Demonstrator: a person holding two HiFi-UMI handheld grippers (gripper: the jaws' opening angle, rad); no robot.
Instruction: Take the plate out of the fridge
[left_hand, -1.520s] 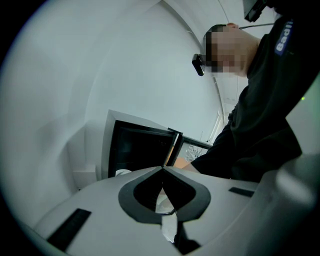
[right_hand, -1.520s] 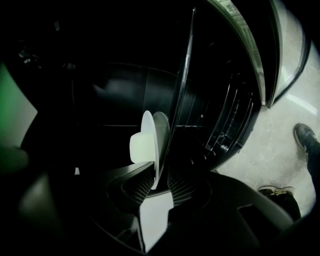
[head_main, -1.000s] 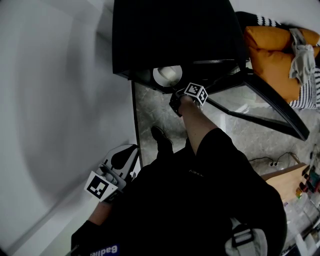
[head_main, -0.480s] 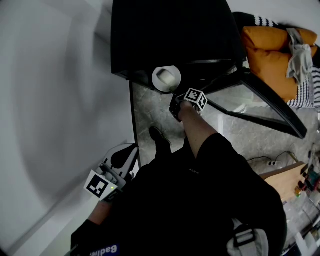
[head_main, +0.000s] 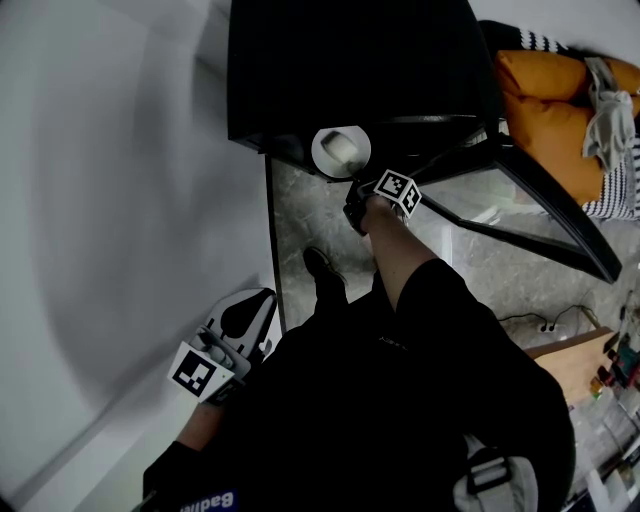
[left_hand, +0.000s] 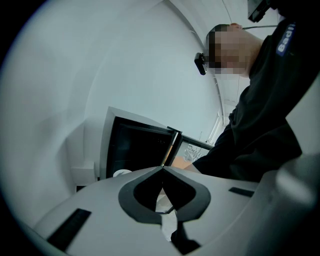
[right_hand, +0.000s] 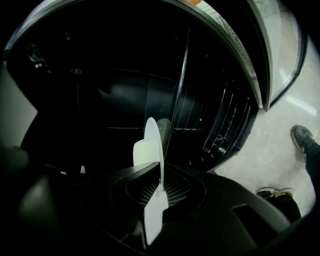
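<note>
The white plate (head_main: 340, 152) hangs at the mouth of the black fridge (head_main: 350, 60), with a pale lump lying on it. My right gripper (head_main: 355, 188) is shut on its near rim. In the right gripper view the plate (right_hand: 152, 142) stands edge-on between the two dark jaws of the right gripper (right_hand: 160, 182), which pinch it, with the dark fridge interior behind. My left gripper (head_main: 250, 305) hangs low at my left side by the white wall, well away from the fridge. In its own view the left gripper (left_hand: 163, 169) has its tips touching and holds nothing.
The glass fridge door (head_main: 520, 200) stands open to the right. Wire shelves (right_hand: 225, 125) line the fridge's right side. My shoe (head_main: 325, 275) rests on the marbled floor (head_main: 300, 220). An orange cushion (head_main: 555, 100) lies at the far right and a white wall (head_main: 120, 200) at the left.
The plate has come out from under the fridge's edge and shows in full now. My right gripper has drawn back slightly with it. The left gripper has stayed put.
</note>
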